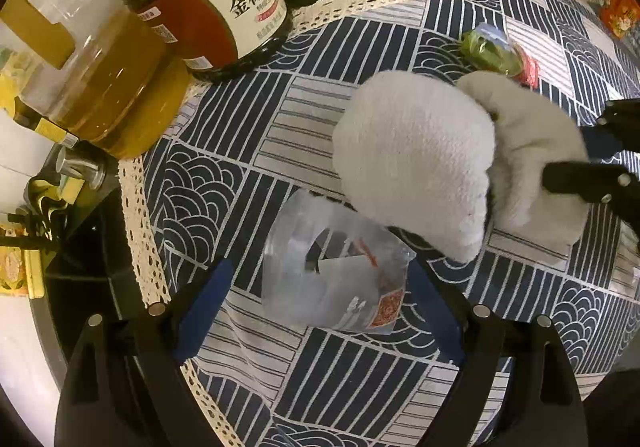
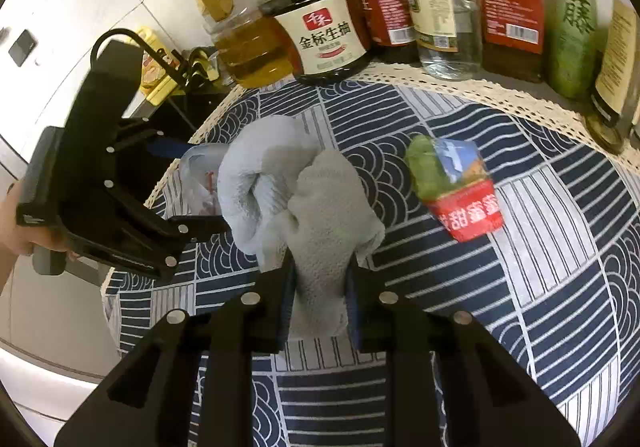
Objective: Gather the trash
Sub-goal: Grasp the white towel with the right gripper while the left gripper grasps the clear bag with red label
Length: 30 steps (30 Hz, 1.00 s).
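A clear plastic wrapper (image 1: pixel 336 279) with a red print lies on the patterned tablecloth, between the spread blue pads of my left gripper (image 1: pixel 320 303), which is open around it. My right gripper (image 2: pixel 320 287) is shut on a white-grey towel (image 2: pixel 316 215), bunched on the cloth; it shows in the left wrist view (image 1: pixel 420 159) just beyond the wrapper. A green and red snack packet (image 2: pixel 452 187) lies to the right of the towel, also in the left wrist view (image 1: pixel 496 55). The wrapper peeks out behind the towel in the right wrist view (image 2: pixel 196 175).
Several sauce and oil bottles line the back edge, among them a soy sauce bottle (image 1: pixel 224 7) and an oil jug (image 1: pixel 104 87). The tablecloth's lace edge (image 1: pixel 136 215) marks the table's left side, with a dark rack (image 2: pixel 160 59) beyond it.
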Tool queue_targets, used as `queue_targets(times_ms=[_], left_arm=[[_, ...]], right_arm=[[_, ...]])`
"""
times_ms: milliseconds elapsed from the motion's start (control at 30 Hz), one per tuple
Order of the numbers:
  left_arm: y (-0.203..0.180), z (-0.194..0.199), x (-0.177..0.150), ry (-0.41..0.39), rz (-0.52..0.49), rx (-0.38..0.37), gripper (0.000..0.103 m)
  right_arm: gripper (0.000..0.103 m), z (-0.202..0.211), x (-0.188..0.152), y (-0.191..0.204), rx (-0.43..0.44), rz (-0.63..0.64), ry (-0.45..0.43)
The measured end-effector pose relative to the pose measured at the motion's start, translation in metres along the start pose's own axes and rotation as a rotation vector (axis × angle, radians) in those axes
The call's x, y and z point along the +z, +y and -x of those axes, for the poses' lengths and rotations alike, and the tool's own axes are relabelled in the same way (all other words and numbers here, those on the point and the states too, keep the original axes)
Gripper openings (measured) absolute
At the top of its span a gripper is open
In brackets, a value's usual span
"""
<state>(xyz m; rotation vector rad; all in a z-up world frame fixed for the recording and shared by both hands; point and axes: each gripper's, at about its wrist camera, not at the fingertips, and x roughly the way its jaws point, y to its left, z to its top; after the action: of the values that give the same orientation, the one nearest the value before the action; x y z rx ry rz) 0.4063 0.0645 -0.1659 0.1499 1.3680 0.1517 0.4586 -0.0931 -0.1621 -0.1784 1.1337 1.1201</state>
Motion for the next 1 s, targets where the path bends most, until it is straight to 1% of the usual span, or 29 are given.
queue_targets(times_ms=[100,133,200,267,333,400,667,833,1000], left_arm=[[0.002,-0.001,0.000,0.002,0.005,-0.014,0.086],[0.003,-0.001,0.000,0.000,0.002,-0.021,0.082],[0.005,-0.002,0.001,-0.002,0.006,-0.037,0.070],[0.007,0.000,0.000,-0.010,0.007,-0.037,0.068],[0.007,0.001,-0.004,-0.009,0.006,-0.056,0.068],[0.004,0.002,-0.008,-0.014,0.008,-0.055,0.067],[0.011,0.013,-0.033,-0.039,0.060,-0.083,0.066],[0.015,0.023,-0.053,-0.082,0.089,-0.105,0.066],[0.006,0.044,-0.066,-0.124,0.103,-0.137,0.066]], right_arm=[[0.023,0.006,-0.001,-0.003,-0.006,-0.008,-0.012],[0.023,0.008,-0.001,-0.003,-0.008,-0.011,-0.014],[0.023,0.012,-0.001,-0.005,-0.013,-0.020,-0.021],[0.023,0.016,-0.001,-0.006,-0.013,-0.024,-0.027],[0.023,0.018,-0.001,-0.005,-0.018,-0.026,-0.031],[0.023,0.019,-0.001,-0.003,-0.020,-0.026,-0.032],[0.024,0.025,-0.005,0.007,-0.037,-0.022,-0.038],[0.024,0.033,-0.010,0.020,-0.051,-0.015,-0.044],[0.024,0.044,-0.018,0.036,-0.077,-0.022,-0.057]])
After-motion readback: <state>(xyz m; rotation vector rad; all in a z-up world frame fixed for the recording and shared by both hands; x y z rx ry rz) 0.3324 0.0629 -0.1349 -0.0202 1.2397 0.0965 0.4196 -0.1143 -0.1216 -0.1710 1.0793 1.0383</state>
